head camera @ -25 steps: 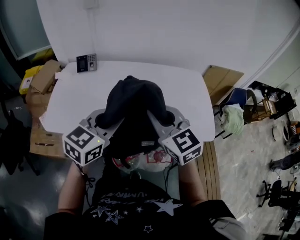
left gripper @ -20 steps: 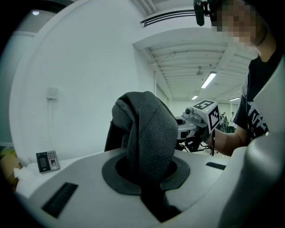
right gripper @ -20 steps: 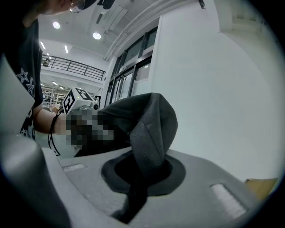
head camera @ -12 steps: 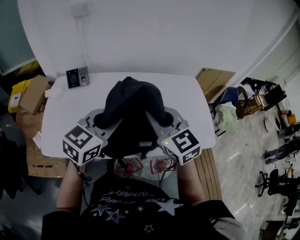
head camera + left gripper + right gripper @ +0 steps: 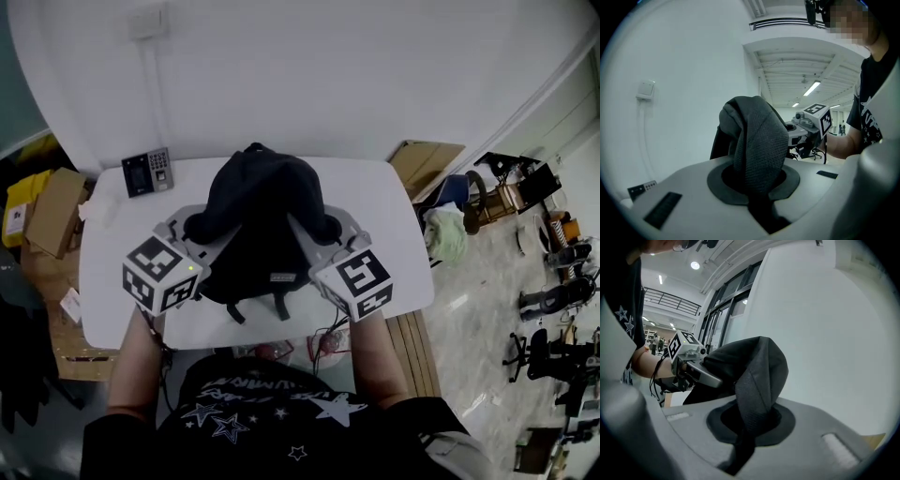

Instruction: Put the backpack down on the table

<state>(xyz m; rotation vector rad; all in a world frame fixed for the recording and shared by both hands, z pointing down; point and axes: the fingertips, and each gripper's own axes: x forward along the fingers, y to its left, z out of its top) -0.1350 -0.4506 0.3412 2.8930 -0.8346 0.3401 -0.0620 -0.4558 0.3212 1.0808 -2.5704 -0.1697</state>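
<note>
Your left arm (image 5: 139, 352) and right arm (image 5: 378, 352) are both stretched out in front of you, roughly parallel. The left gripper (image 5: 194, 228) and right gripper (image 5: 339, 230) point ahead with a slight downward tilt, about level with each other. Each one's jaws are pinched tight on a fold of the backpack (image 5: 261, 197), one on each side.

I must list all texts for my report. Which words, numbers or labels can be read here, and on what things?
None reads with certainty.
Shirt: print above stars, too blurred to read.
Backpack: small pale tag, too small to read.
Keypad on the table: keys too small to read.
Yellow box: pale label, too small to read.
</note>
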